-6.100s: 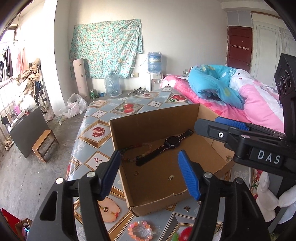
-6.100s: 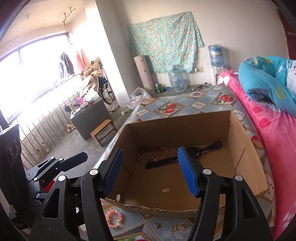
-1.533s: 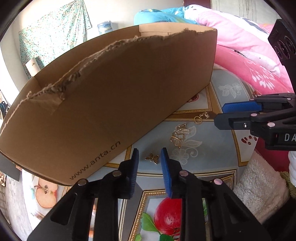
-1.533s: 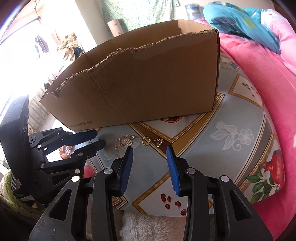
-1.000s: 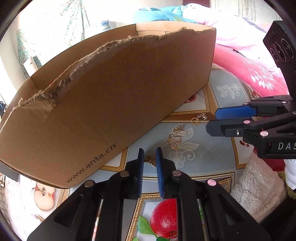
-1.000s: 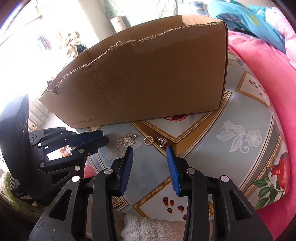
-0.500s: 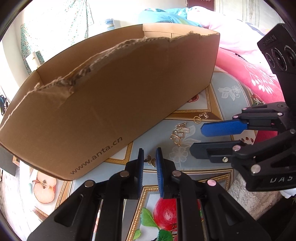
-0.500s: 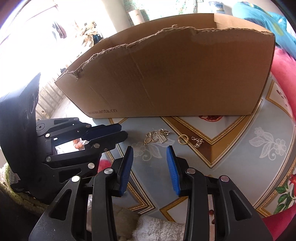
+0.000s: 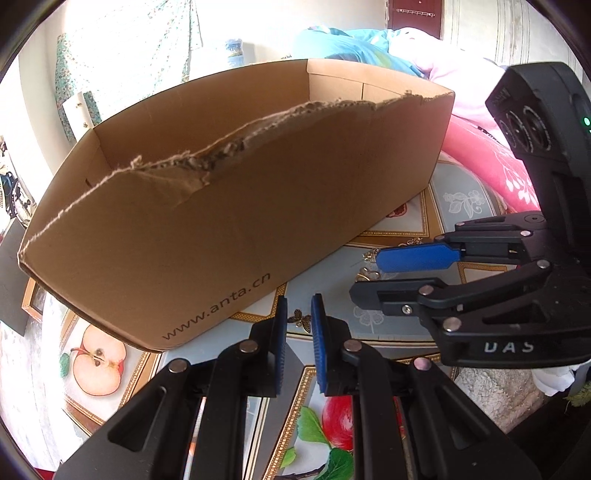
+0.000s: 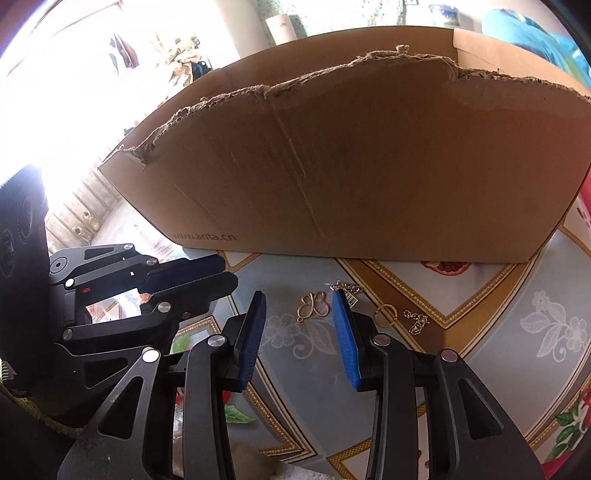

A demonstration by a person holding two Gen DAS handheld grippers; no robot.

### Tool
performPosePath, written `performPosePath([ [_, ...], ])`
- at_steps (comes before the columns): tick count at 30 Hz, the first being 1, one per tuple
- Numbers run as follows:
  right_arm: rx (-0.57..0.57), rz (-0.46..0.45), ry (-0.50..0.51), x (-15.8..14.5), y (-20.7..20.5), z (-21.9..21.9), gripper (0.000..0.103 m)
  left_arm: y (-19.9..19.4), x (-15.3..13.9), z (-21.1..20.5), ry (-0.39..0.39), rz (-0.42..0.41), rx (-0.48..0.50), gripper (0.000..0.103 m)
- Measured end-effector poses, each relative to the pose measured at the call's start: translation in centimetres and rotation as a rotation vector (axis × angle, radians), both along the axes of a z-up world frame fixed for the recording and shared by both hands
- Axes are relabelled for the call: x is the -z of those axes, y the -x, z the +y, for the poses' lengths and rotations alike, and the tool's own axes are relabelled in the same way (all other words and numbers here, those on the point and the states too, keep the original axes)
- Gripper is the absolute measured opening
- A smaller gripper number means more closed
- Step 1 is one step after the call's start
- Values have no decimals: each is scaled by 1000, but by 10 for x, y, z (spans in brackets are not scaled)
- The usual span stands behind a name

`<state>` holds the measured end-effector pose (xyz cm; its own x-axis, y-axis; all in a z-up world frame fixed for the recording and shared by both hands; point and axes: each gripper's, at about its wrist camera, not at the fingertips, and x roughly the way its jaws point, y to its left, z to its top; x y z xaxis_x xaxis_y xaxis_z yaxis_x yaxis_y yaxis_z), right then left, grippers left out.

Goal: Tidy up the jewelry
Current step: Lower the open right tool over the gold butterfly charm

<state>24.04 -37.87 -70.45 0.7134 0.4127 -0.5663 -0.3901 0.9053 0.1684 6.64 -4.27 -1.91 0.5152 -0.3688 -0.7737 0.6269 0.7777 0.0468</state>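
- My left gripper [image 9: 297, 317]: blue pads nearly together, a narrow gap between them. A small butterfly charm [image 9: 299, 318] shows in that gap at the tips; I cannot tell whether the pads press it or it merely lies on the cloth beyond them.
- My right gripper [image 10: 299, 304]: jaws partly open, nothing gripped. A gold butterfly pendant [image 10: 314, 305] lies on the cloth between the tips, clear of both pads.
- Just right of the pendant: a chain with a small tag [image 10: 347, 290], a gold ring [image 10: 386, 315], and a short chain piece [image 10: 416, 320], all loose on the cloth in front of the box.
- Writing: the right gripper's body, seen from the left wrist view, reads "DAS" [image 9: 509, 347]. The box [image 9: 229, 206] front wall carries "www.anta.cn" [image 9: 218, 308], near its lower left.
- Box: brown cardboard, top edge torn and ragged, open above; its inside floor is hidden from both views.
- Surface: a table under glossy oilcloth [image 10: 498, 354], grey-blue panels with gold borders, printed with apples, pomegranates and white flowers.
- Room: pink bedding [image 9: 480, 147] and a blue quilt [image 9: 343, 44] behind the box to the right; a floral wall cloth [image 9: 122, 66] and a water bottle [image 9: 234, 51] at the far wall; a dark red door [image 9: 413, 14]; bright window glare to the left.
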Motion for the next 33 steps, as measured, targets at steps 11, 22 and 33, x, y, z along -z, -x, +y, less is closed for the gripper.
performPosePath([
  [11,56,-69,223,3,5,40,14,0,0,3,16,0,-6,12],
  [22,81,-17,200,6,11,51,14,5,-1,4,28,-2,2,12],
  [33,92,25,94,1,9,29,14,5,-2,6,28,-9,12,12],
])
